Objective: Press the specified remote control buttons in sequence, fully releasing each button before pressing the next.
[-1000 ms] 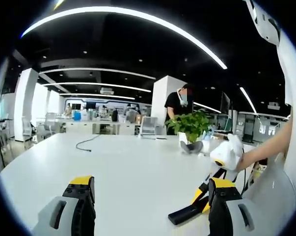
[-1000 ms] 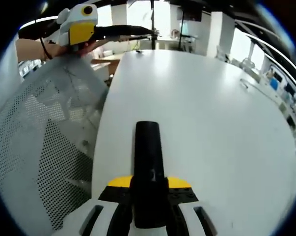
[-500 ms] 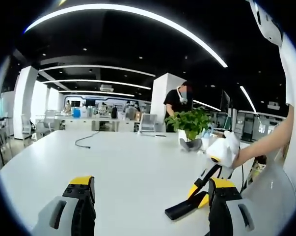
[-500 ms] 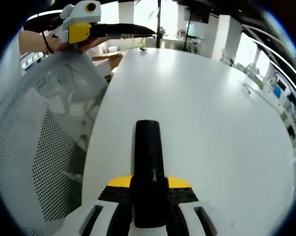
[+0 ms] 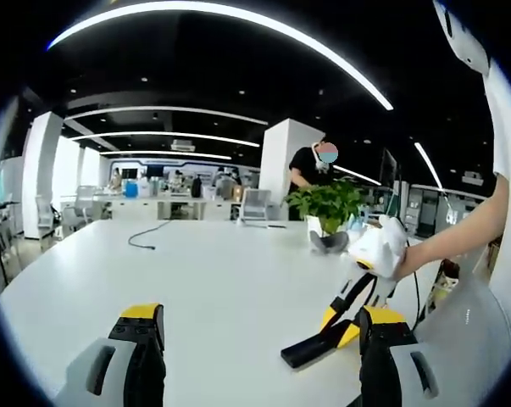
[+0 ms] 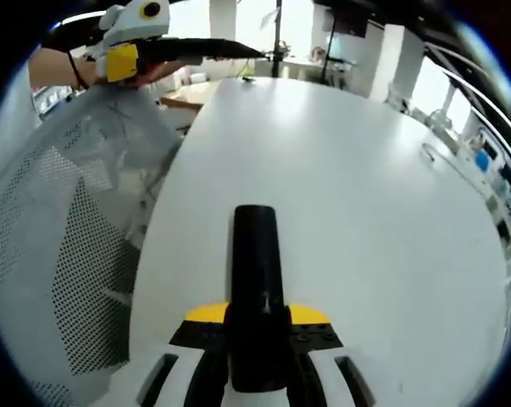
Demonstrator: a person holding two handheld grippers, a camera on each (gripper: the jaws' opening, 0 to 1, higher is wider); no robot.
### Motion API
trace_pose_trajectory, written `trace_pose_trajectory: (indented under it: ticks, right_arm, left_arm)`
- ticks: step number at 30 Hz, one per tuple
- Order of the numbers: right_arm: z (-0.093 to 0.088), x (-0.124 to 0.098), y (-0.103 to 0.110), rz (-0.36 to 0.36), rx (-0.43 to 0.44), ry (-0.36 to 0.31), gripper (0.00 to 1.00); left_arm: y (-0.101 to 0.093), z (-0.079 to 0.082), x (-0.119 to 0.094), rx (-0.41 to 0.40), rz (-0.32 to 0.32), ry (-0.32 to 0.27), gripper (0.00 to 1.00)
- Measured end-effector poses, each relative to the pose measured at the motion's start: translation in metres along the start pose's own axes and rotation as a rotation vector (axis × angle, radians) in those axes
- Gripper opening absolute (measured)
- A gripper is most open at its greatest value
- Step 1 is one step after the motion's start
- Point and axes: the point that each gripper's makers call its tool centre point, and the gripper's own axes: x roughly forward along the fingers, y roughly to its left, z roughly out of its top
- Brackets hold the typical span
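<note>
A black remote control points away from me over the white table, and my right gripper is shut on its near end. In the left gripper view the same remote slants down toward the table from the right gripper, which a hand holds at the right. My left gripper is open, its jaws far apart with nothing between them. It also appears at the top left of the right gripper view as the left gripper, held in a hand above the table's edge.
A grey mesh chair back stands along the table's left side in the right gripper view. At the table's far end are a potted plant and a loose black cable. A person stands behind the plant.
The right gripper and the remote have drifted a little to the left in the left gripper view. Both grippers keep their states. Both cameras shifted slightly.
</note>
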Motion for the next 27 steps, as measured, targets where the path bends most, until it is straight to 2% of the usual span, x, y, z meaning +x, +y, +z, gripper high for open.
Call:
trace_pose_trajectory:
  ticks: [27]
  right_arm:
    - [-0.006,-0.002,-0.025,0.003,-0.003,0.044,0.21]
  left_arm:
    - [-0.002,-0.002,-0.001,0.004,-0.006,0.015,0.98]
